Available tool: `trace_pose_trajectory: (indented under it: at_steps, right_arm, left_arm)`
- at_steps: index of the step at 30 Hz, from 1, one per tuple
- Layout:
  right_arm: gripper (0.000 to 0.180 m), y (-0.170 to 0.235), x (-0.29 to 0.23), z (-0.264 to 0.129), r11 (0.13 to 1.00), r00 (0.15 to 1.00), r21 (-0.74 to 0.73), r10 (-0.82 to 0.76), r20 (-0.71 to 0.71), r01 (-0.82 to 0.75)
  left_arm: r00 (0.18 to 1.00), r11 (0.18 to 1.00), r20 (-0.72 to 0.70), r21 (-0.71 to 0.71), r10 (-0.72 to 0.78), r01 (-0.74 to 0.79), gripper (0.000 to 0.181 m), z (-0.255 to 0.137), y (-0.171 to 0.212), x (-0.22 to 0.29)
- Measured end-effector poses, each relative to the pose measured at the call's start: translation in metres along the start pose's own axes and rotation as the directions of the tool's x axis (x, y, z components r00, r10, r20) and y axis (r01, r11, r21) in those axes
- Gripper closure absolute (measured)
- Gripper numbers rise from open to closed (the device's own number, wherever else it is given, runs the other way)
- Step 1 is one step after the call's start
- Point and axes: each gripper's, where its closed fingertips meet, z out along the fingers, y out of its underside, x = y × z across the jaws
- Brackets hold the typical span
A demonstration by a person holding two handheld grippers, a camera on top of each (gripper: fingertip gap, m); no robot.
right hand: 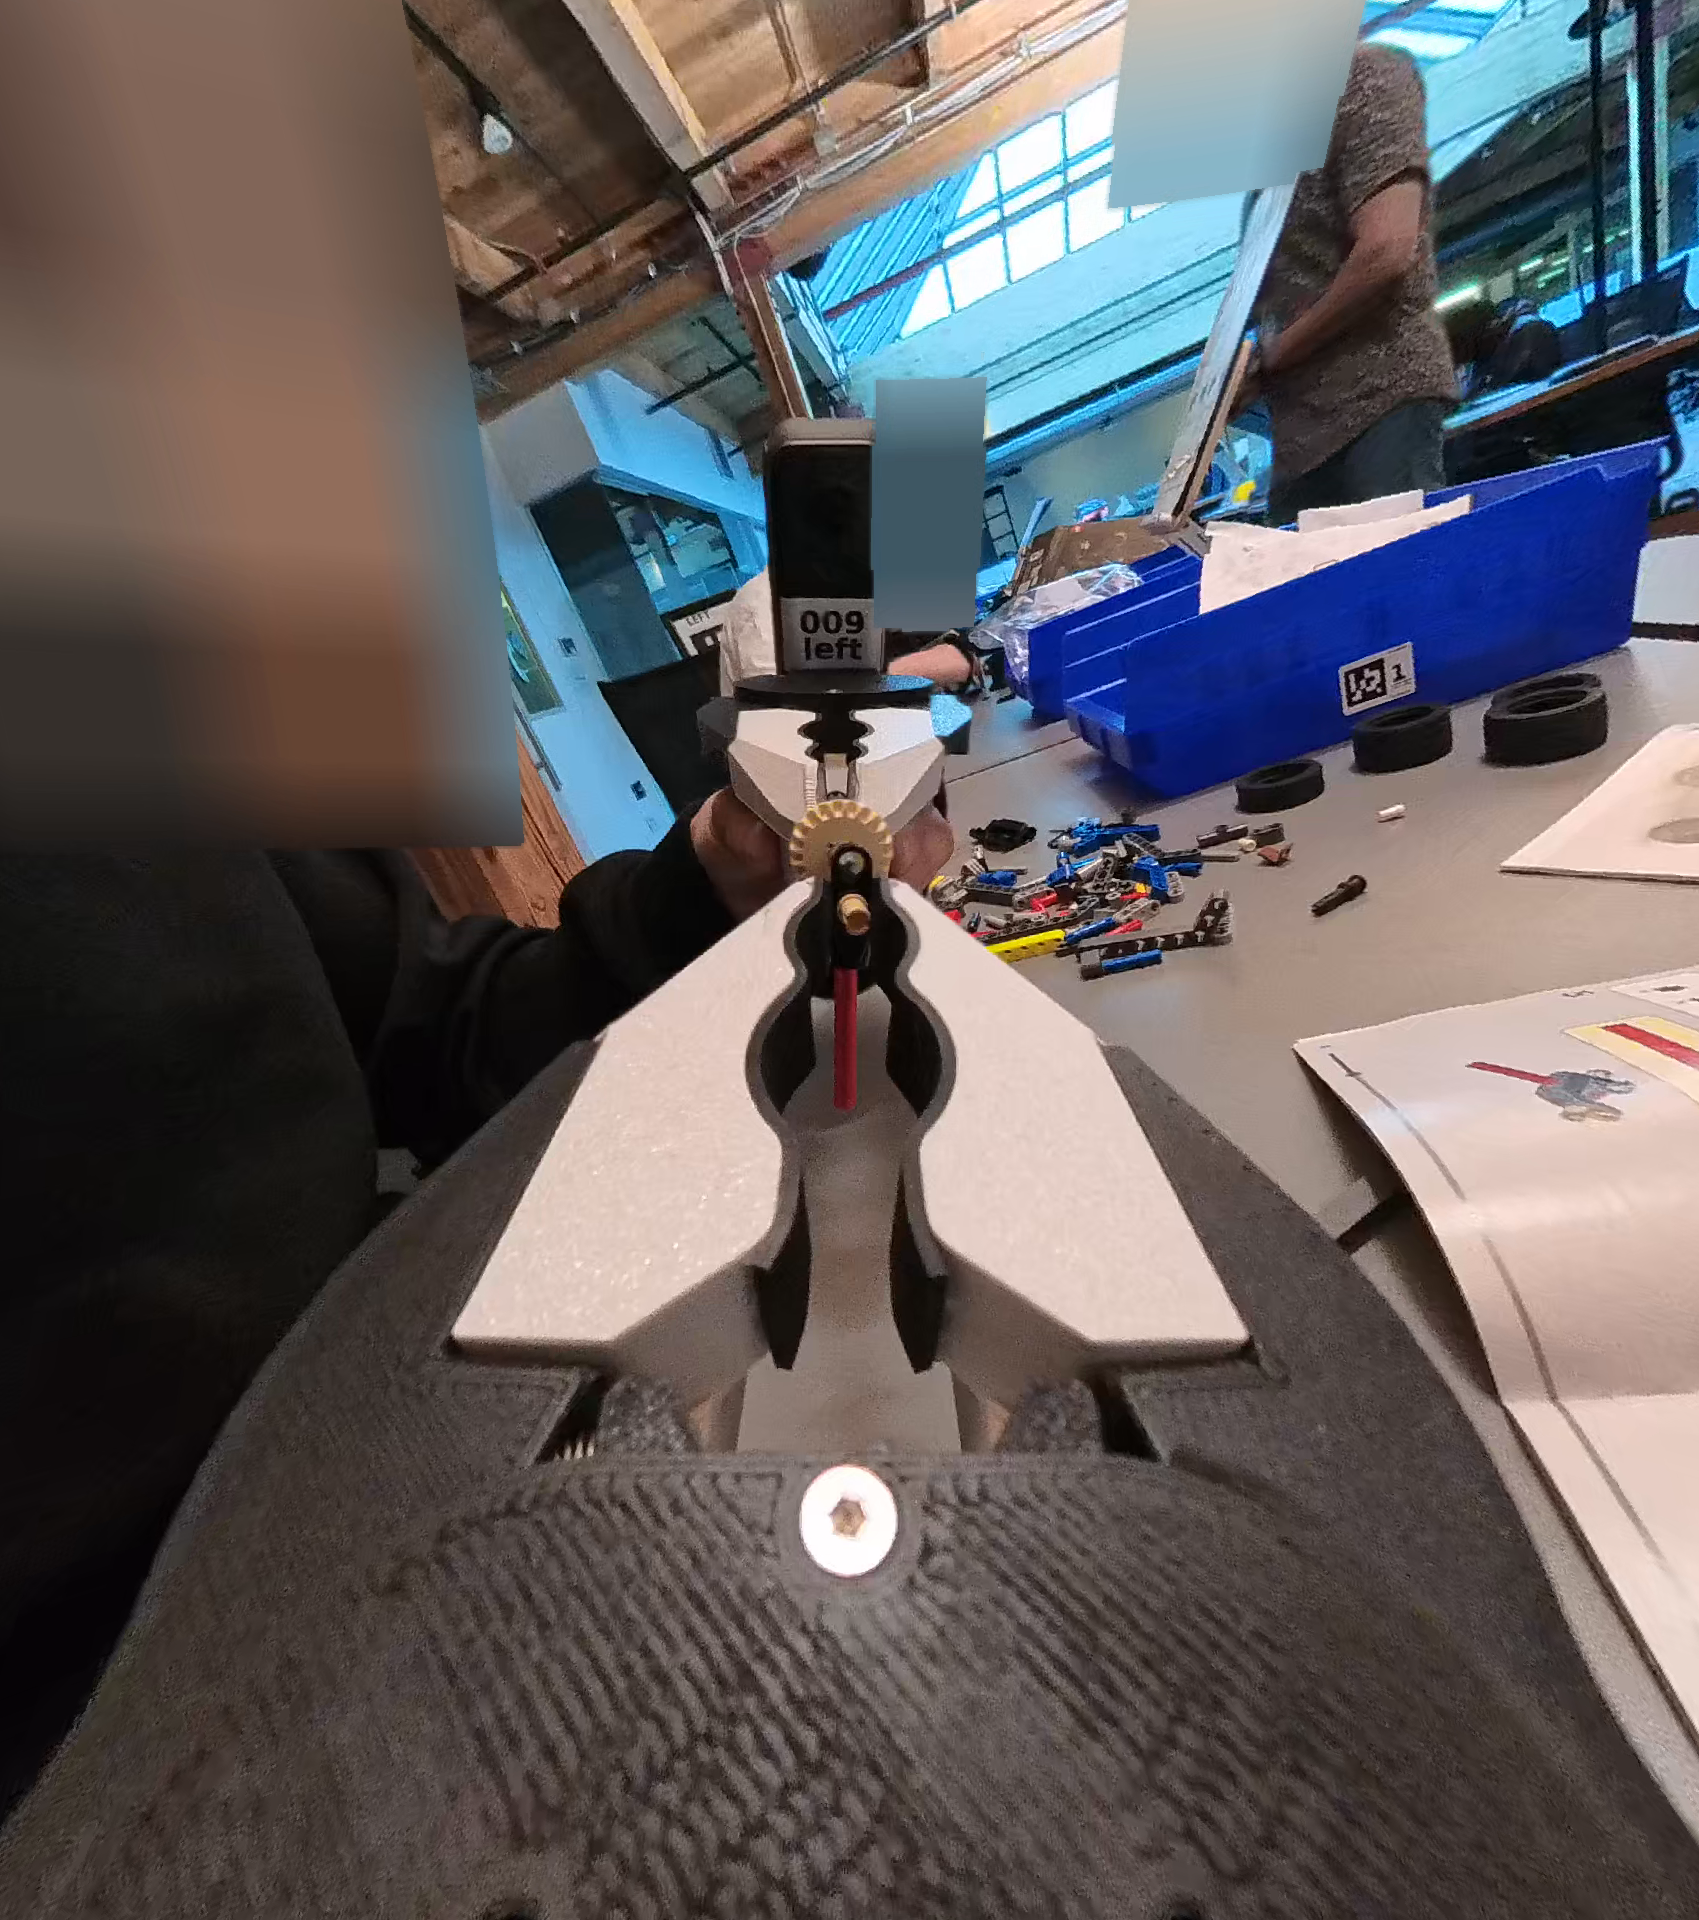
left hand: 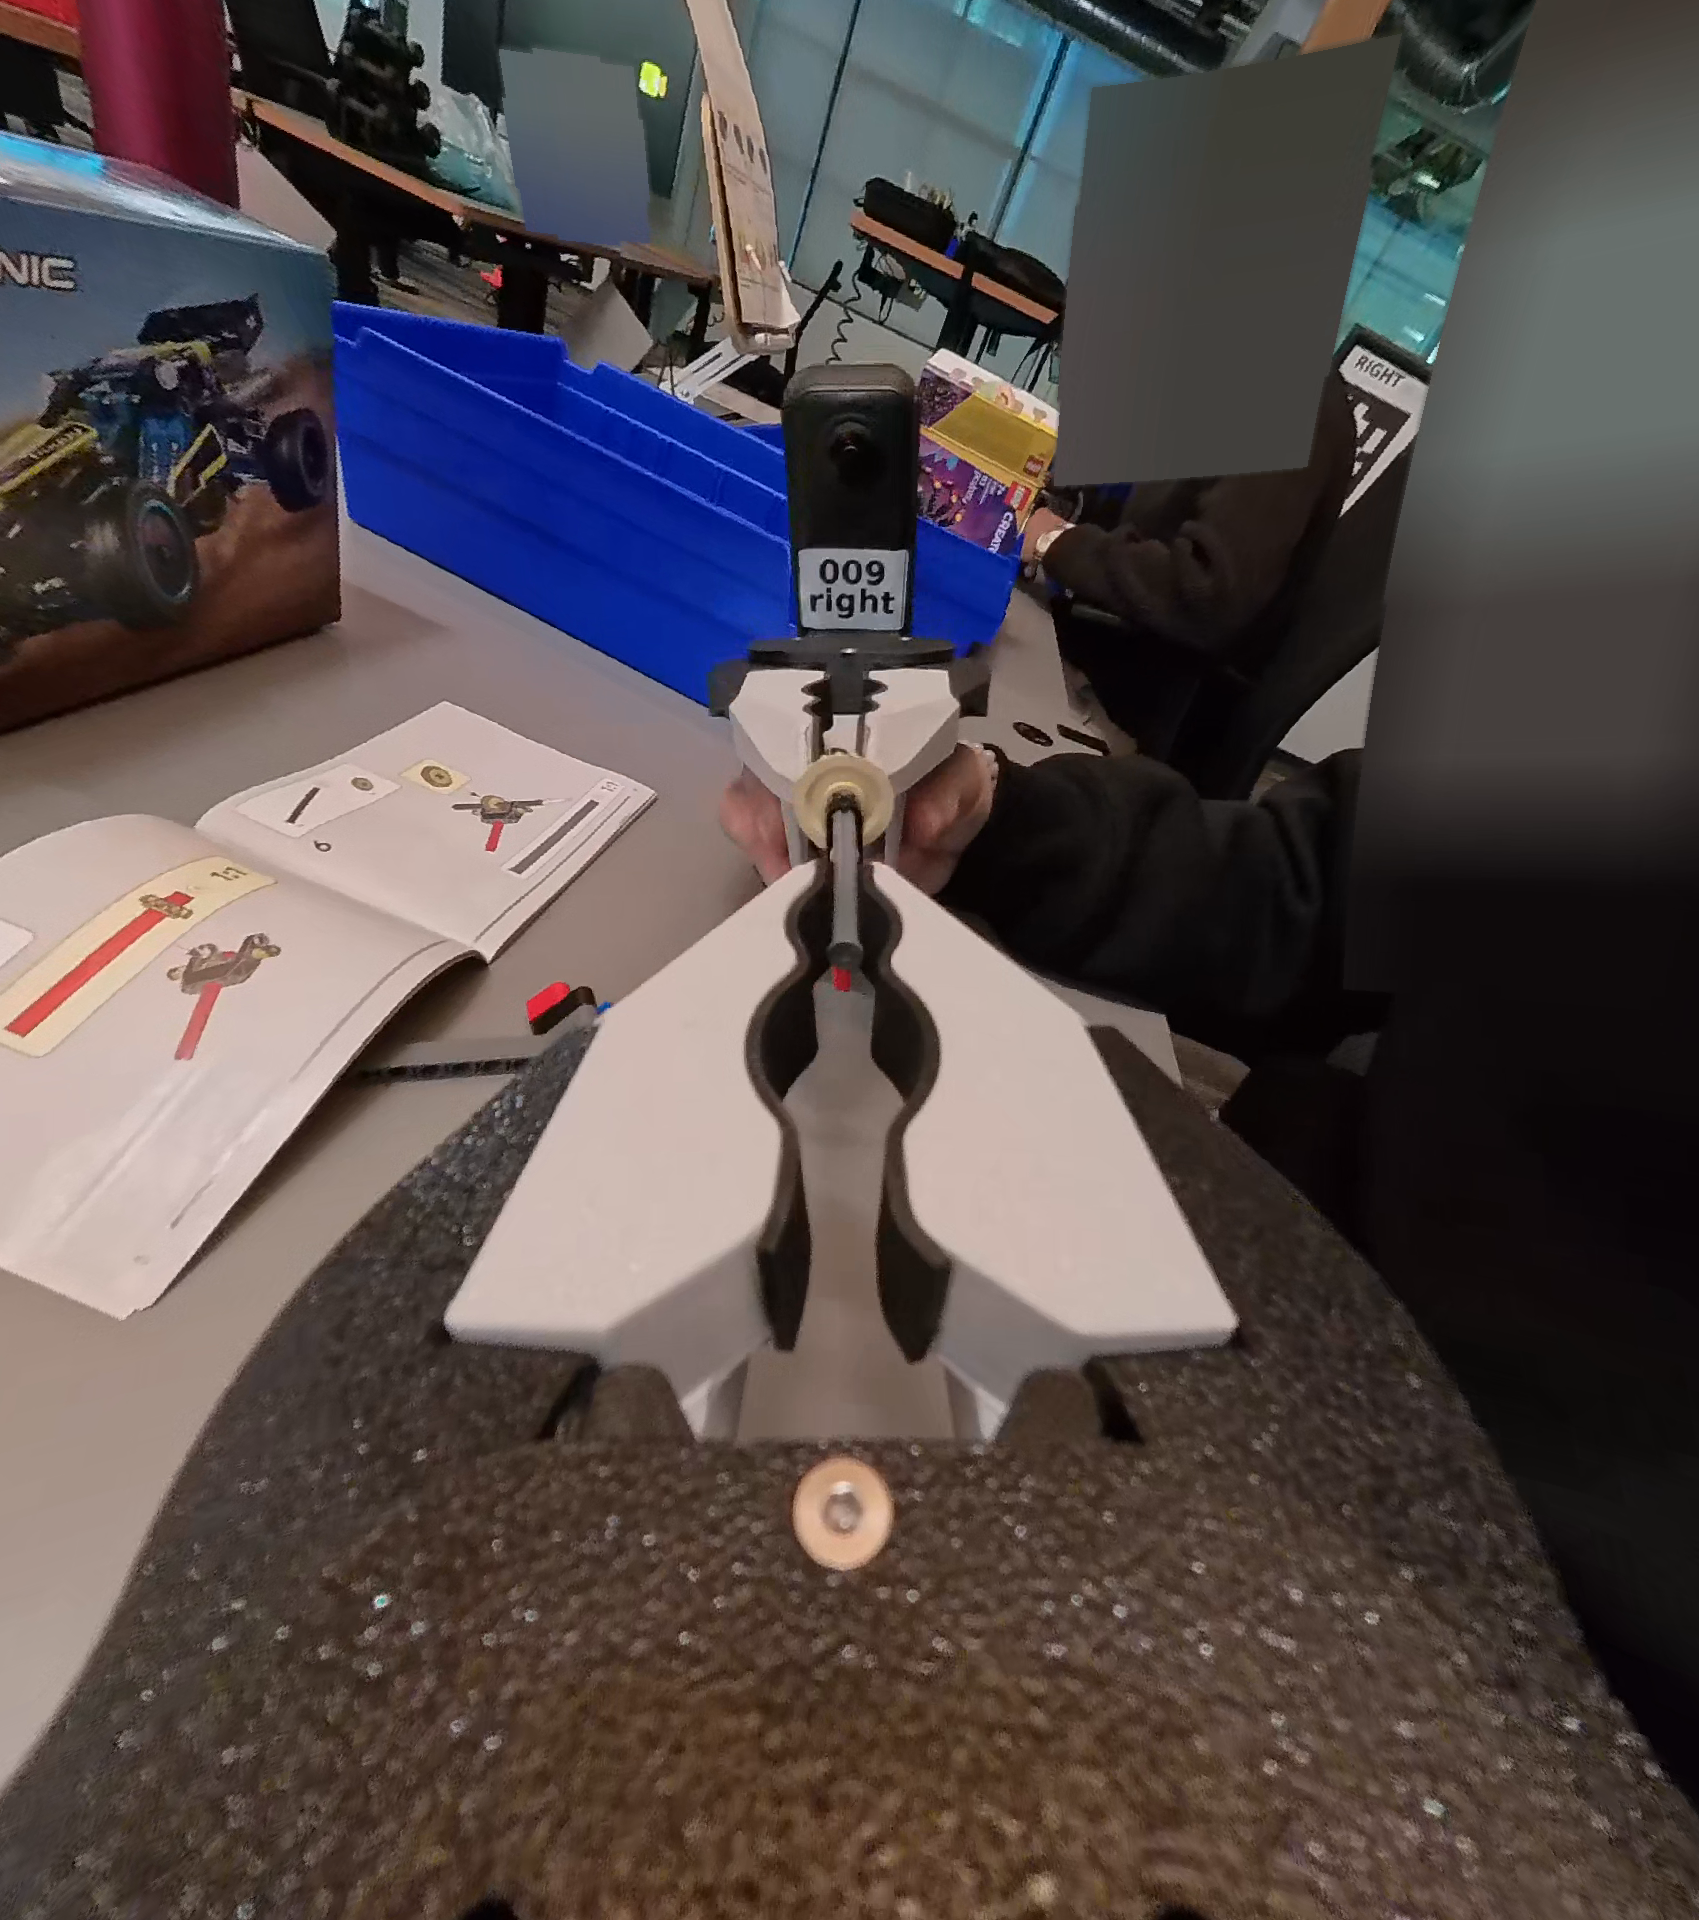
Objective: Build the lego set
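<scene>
My two grippers face each other, tip to tip, above the grey table (left hand: 533, 675). My left gripper (left hand: 840, 904) is shut on a dark grey axle (left hand: 842, 883) that points at the right gripper (left hand: 843, 826). My right gripper (right hand: 845, 904) is shut on a small assembly: a red axle (right hand: 845, 1039) lying between its fingers, a black connector (right hand: 843, 920) with a tan pin at the tips, and a tan gear (right hand: 840, 831) at the far end. The dark axle's tip meets the gear's centre (left hand: 843, 795). The left gripper (right hand: 840, 821) stands just behind the gear.
An open instruction booklet (left hand: 253, 987) lies on the table and also shows in the right wrist view (right hand: 1603, 1195). A set box (left hand: 97, 436) and blue bins (right hand: 1344, 623) stand behind. A pile of loose parts (right hand: 1084, 894) and black tyres (right hand: 1541, 717) lie near the bins. People are behind. My two grippers' fingertips are within a few centimetres of each other.
</scene>
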Motion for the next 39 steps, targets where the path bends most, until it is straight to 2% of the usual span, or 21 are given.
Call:
trace_pose_trajectory:
  at_steps: [6, 15, 17, 22, 24, 25, 28, 29, 30, 34, 39]
  right_arm:
    - [0.174, -0.003, 0.003, -0.001, 0.998, 0.999, 0.035, 0.054, 0.007, -0.054]
    - [0.174, -0.007, 0.009, -0.003, 0.997, 0.998, 0.066, 0.04, -0.042, -0.038]
    - [0.174, -0.007, 0.012, -0.002, 0.997, 0.997, 0.067, 0.053, -0.052, -0.05]
    - [0.174, 0.0, 0.011, 0.002, 0.998, 0.997, 0.016, 0.067, -0.045, -0.066]
    - [0.174, 0.002, 0.013, 0.002, 0.997, 0.995, 0.003, 0.077, -0.063, -0.077]
    - [0.174, 0.002, 0.015, 0.001, 0.997, 0.994, 0.004, 0.082, -0.075, -0.082]
    - [0.174, 0.002, 0.023, -0.003, 0.992, 0.986, 0.006, 0.122, -0.111, -0.122]
    - [0.174, 0.002, 0.024, -0.004, 0.991, 0.984, 0.015, 0.136, -0.116, -0.135]
    - [0.174, 0.001, 0.024, -0.004, 0.989, 0.983, 0.023, 0.15, -0.108, -0.149]
    - [0.174, 0.003, 0.02, -0.001, 0.982, 0.979, 0.024, 0.189, -0.073, -0.187]
    - [0.174, 0.006, 0.019, 0.003, 0.971, 0.969, 0.025, 0.241, -0.053, -0.24]
  left_arm:
    - [0.999, 0.999, 0.034, 0.035, -0.038, 0.037, 0.179, 0.002, -0.005, -0.003]
    - [0.994, 0.995, 0.068, 0.065, -0.082, 0.078, 0.179, 0.004, -0.006, -0.008]
    - [0.996, 0.998, 0.085, 0.058, -0.039, 0.034, 0.179, 0.002, -0.006, -0.012]
    - [0.956, 0.973, 0.184, -0.056, 0.229, -0.222, 0.176, -0.004, -0.002, -0.015]
    - [0.876, 0.911, 0.252, -0.145, 0.41, -0.385, 0.172, -0.008, -0.001, -0.02]
    - [0.808, 0.856, 0.286, -0.203, 0.516, -0.475, 0.167, -0.011, -0.001, -0.023]
    - [0.526, 0.627, 0.343, -0.392, 0.778, -0.673, 0.163, -0.023, -0.006, -0.031]
    - [0.461, 0.565, 0.329, -0.434, 0.824, -0.701, 0.163, -0.024, -0.006, -0.03]
    - [0.423, 0.525, 0.312, -0.462, 0.85, -0.714, 0.16, -0.023, -0.004, -0.03]
    - [0.356, 0.452, 0.281, -0.479, 0.891, -0.752, 0.162, -0.017, -0.001, -0.026]
    - [0.268, 0.366, 0.254, -0.543, 0.929, -0.755, 0.178, -0.01, 0.005, -0.031]
